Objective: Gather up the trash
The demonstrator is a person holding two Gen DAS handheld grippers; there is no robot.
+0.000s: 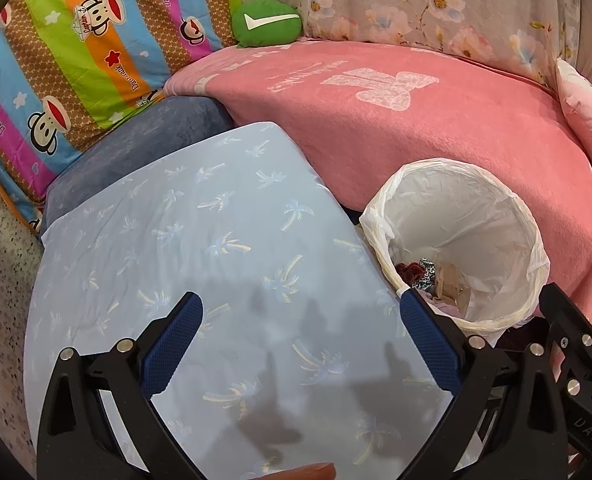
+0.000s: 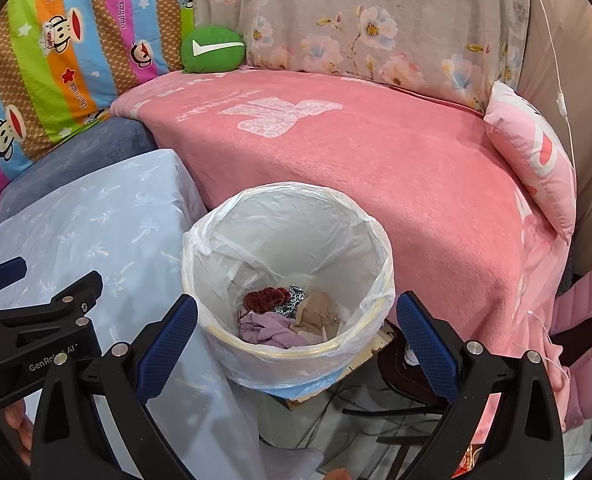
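Right wrist view: your right gripper (image 2: 296, 336) gapes empty over bin (image 2: 370, 236); scraps (image 2: 280, 312) at six o'clock, seemingly soft cloth, light; pinch a fold.

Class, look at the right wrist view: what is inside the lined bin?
In the bin lie a dark red scrunchie, a patterned scrap, a tan piece and lilac fabric. Anything beneath that pile is covered, so it cannot be seen.

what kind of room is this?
Likely a home living room or bedroom: a sofa or bed under a pink blanket, a cartoon-print quilt, and a lined waste bin beside it.
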